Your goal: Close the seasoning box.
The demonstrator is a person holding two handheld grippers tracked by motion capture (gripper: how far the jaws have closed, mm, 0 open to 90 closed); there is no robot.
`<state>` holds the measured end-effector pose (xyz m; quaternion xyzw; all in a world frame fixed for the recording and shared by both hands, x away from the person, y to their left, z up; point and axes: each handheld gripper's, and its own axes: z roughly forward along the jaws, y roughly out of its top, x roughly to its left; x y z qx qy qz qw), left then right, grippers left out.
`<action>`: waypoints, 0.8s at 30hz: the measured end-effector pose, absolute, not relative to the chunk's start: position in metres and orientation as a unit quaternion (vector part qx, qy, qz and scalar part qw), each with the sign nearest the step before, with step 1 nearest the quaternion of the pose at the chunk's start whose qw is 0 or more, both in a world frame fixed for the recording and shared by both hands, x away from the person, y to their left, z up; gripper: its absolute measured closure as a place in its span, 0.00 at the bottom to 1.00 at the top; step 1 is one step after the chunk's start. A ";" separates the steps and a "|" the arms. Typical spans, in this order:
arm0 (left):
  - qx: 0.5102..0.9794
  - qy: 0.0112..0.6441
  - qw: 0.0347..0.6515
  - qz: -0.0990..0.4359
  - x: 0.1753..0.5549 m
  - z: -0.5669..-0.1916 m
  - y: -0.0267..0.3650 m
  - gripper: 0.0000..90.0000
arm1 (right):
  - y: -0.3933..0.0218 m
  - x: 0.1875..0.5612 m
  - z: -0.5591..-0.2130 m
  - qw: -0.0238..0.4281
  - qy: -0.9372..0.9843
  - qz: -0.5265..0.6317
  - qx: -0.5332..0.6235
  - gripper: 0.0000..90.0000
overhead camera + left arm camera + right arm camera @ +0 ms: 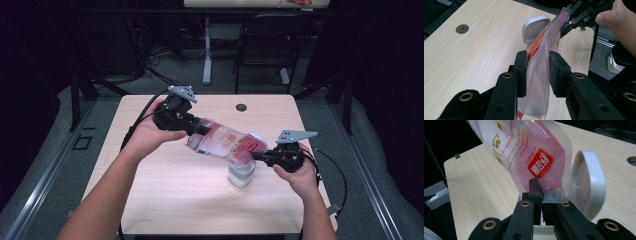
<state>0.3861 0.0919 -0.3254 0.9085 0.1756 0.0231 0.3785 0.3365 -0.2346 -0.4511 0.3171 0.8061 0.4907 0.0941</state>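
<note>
Stretching from ten o'clock to four o'clock, the clear plastic pouch with red printing (225,142) was held aloft by the left gripper (197,129) clamping its body and the right gripper (256,156) pinching its lower end, directly above the open white flip-lid container (242,175).

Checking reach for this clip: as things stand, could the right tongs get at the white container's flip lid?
Probably not yet. The right tongs are shut on the plastic bag, which the left tongs also grip. The white container sits just below, its lid open and unobstructed, so they'd have to release the bag first.
</note>
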 end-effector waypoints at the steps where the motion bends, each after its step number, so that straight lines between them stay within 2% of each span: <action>1: 0.908 0.176 0.379 0.023 0.386 -0.326 0.091 0.78 | -0.236 0.337 -0.451 0.095 0.805 0.491 0.319 0.98; 10: 0.908 0.173 0.380 0.028 0.382 -0.323 0.085 0.78 | -0.238 0.340 -0.452 0.114 0.789 0.498 0.342 0.98; 24: 0.907 0.173 0.382 0.033 0.378 -0.317 0.089 0.78 | -0.228 0.345 -0.455 0.104 0.792 0.499 0.337 0.98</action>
